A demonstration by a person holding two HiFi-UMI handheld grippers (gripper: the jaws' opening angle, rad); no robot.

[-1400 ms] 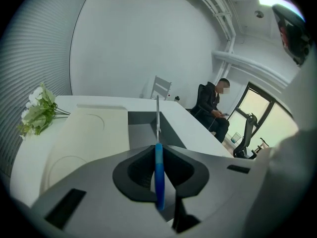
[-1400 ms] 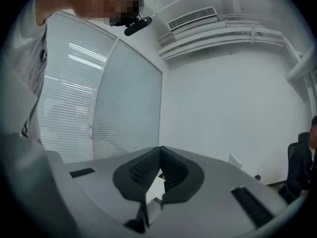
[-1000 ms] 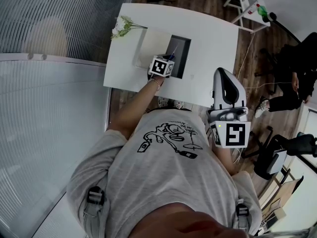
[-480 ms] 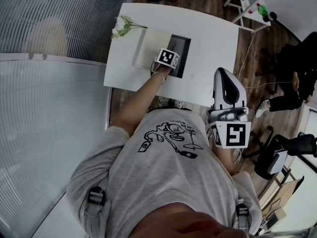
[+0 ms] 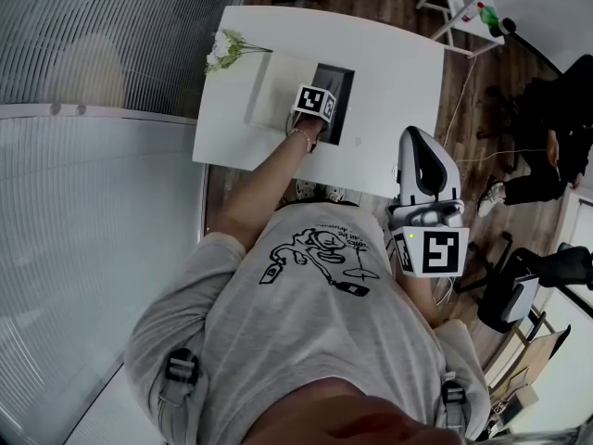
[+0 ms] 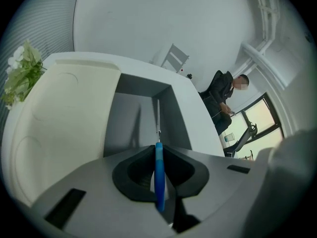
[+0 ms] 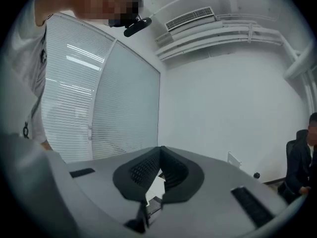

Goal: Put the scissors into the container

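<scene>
Scissors (image 6: 158,175), slim blue handle, thin metal blade

Blue-handled scissors (image 6: 158,170) are held edge-on, blades closed, slim metal tips pointing straight into the container (image 6: 177,120). That container is a grey rectangular box, open-topped and upright, with the blades over its middle.

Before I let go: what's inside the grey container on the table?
The scissors, gripped by the left gripper, point blade-first into the container; the floor that shows is bare grey. The gripper's body covers the near end.
</scene>
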